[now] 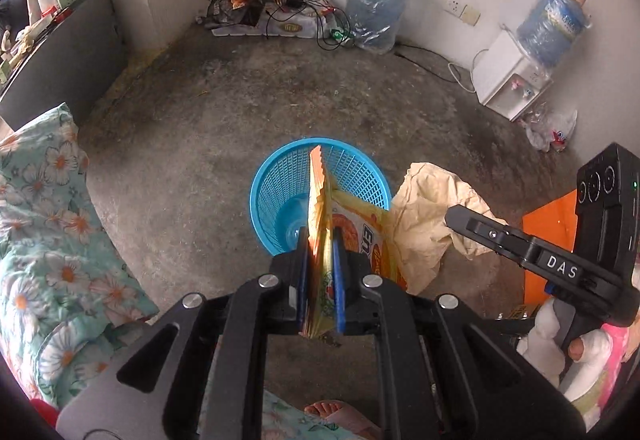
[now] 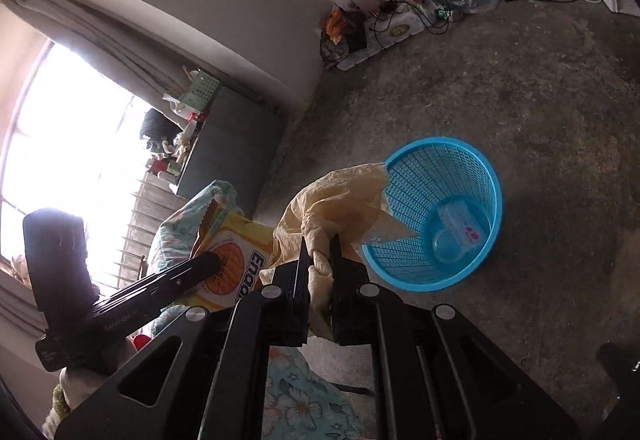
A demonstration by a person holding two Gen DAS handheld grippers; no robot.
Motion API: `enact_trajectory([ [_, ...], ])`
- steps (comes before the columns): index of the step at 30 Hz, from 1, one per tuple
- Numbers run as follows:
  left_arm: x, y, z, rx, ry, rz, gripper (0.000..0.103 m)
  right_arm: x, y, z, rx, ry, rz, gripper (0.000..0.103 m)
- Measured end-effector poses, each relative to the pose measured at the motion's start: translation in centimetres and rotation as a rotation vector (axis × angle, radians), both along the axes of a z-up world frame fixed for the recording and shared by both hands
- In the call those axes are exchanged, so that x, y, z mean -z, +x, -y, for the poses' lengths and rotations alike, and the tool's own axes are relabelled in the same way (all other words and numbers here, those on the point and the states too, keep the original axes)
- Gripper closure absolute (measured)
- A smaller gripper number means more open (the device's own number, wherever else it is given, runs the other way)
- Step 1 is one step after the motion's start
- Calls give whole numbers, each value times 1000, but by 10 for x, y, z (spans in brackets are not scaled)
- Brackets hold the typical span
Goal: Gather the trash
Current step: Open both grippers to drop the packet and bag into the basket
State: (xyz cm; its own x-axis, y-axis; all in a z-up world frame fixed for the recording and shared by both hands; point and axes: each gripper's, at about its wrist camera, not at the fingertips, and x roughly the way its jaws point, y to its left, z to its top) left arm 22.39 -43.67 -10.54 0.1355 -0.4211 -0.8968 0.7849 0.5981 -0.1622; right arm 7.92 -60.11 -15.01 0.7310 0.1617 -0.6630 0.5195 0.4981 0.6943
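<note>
- Your left claw (image 1: pixel 320 240) was clamped on a yellow-orange snack wrapper (image 1: pixel 320 195), the packet standing edge-on between the blue pads and reaching out past the fingertips.
- Just beyond and below that claw sat the blue mesh basket (image 1: pixel 280 179) on the floor; the wrapper's far end hung over its open mouth.
- Your right claw (image 2: pixel 318 252) was closed tight on a crumpled cream plastic bag (image 2: pixel 336 199), whose loose end touched or overlapped the basket's near rim (image 2: pixel 400 159); I could not tell which.
- Inside the basket, ahead and to the right of the right claw, lay a clear plastic container (image 2: pixel 456 232) at the bottom.
- The two claws were near each other, the bag bunched just right of the wrapper, so room between them was tight.
- To the left of the left claw, a floral quilt (image 1: pixel 48 220) edged the free floor.
- Beyond the basket, the bare concrete floor (image 1: pixel 280 87) lay open up to the walls.
- Far ahead stood a wrapped water jug (image 1: pixel 378 3), a white dispenser (image 1: pixel 508 79) and a heap of bags and cables (image 1: pixel 272 13) in the corner.
- Your sandalled toes (image 1: pixel 328 410) showed beneath the left claw.
</note>
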Motion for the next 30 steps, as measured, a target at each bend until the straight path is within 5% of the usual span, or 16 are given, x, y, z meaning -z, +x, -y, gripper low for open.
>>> enact_trajectory([
  [6,54,21,50,14,66,-39,88,62,44,43,4,55,-127,90],
  [8,67,28,59,-4,76,-28,69,84,56,51,-4,73,-168,75],
  [10,73,33,63,-34,67,-11,62,100,64,54,2,73,-197,64],
  [16,74,36,59,-67,55,-4,59,115,63,47,1,60,-192,56],
  [21,42,30,40,-82,-9,2,56,92,51,40,21,8,-144,56],
  [26,-21,16,-4,-40,-120,27,54,20,21,-5,19,-143,-9,54],
  [30,-84,0,-71,-4,-228,84,47,-48,-14,-67,-4,-327,92,29],
])
